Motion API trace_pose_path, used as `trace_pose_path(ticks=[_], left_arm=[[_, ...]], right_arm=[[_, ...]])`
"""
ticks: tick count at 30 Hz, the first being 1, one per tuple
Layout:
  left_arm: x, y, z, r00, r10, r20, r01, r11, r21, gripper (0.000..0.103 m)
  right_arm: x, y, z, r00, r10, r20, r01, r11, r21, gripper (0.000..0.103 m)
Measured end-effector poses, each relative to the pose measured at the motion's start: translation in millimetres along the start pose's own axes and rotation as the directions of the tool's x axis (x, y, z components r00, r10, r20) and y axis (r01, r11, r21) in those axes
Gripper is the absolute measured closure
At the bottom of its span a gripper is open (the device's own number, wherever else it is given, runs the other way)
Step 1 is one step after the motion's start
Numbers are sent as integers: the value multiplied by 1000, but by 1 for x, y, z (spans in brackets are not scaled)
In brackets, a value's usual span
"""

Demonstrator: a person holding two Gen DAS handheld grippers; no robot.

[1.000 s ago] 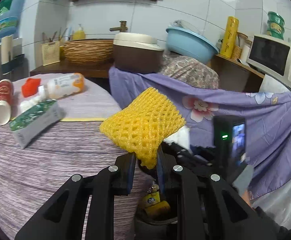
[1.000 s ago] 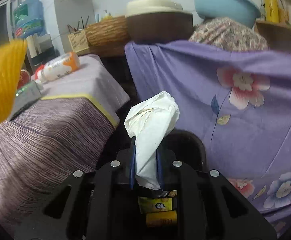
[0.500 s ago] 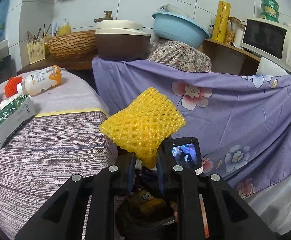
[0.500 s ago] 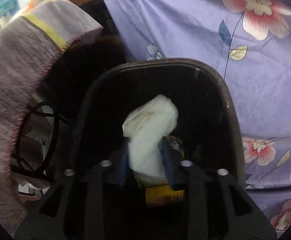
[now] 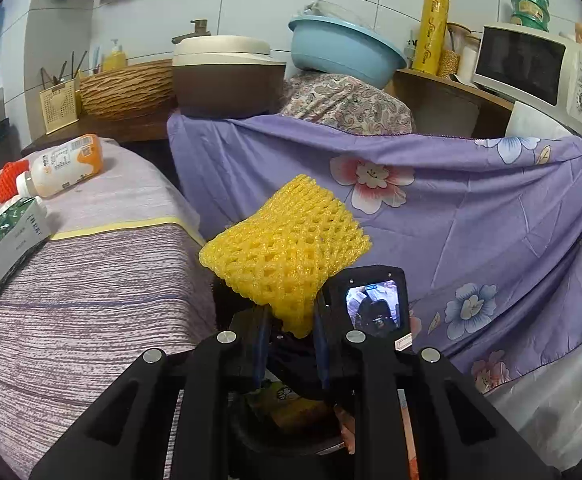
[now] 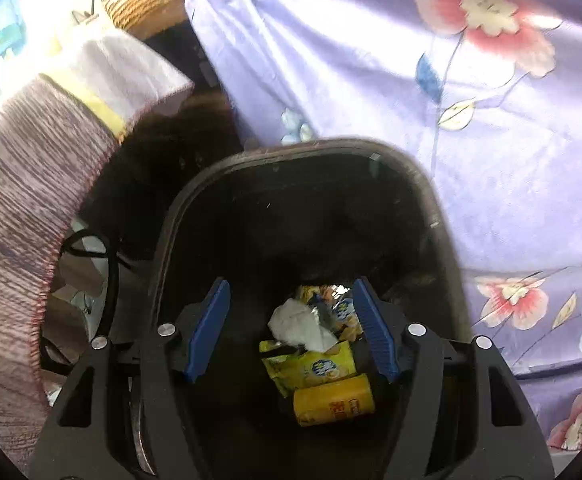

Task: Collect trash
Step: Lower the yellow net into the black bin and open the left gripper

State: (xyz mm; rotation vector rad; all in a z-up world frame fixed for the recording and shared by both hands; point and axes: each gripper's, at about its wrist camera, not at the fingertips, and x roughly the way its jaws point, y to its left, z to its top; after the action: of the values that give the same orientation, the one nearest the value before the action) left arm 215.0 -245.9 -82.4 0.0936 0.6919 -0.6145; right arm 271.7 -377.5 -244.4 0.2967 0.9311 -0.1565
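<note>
The left claw (image 5: 289, 326) grips a yellow foam net (image 5: 285, 248) beside the cloth-covered surface (image 5: 83, 300). The right claw (image 6: 291, 332), its jaws opening with nothing between them, hangs over the black bin (image 6: 171, 216), where a crumpled tissue (image 6: 301, 326) lies among yellow wrappers (image 6: 315, 364).

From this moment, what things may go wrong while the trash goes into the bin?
1. The yellow foam net is light, and the left gripper pinches only its lower tip; released from beside the table, it may drift past the black bin.
2. The right gripper, jaws opening and empty, hangs inside the bin above the white tissue; the left gripper may bump it.
3. The purple floral cloth hangs close behind the rim and may catch.
</note>
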Motion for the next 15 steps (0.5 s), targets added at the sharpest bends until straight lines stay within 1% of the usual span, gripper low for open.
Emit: trace_pose_path(ticks=[4,7,10,12,14,15], left_arm=[[10,-5,2,999,-29,-14,29,1000,-8,84],[14,-8,1,999,-48,-23,47,999,-22,84],[15,-11,-2,998,-53,-27,53,998,-26,84],[18,-11,-6,998,-55,-37,54,998,-25,84],[22,-12,-9,997,-57,-47,56,998,-26,84],[25,-15,-11,997,-62,-56,61,998,-23,84]], right_arm=[[-23,-14,5,998,-24,66,22,999,26,39],[-32,-20,14,995,-19,101,16,999,33,39],[-43,-25,25,989,-54,141,50,998,36,39],[-56,-30,34,980,-87,179,81,996,41,39],[-72,-36,44,966,-130,222,124,991,40,38],[-79,-40,48,961,-136,240,129,991,45,35]])
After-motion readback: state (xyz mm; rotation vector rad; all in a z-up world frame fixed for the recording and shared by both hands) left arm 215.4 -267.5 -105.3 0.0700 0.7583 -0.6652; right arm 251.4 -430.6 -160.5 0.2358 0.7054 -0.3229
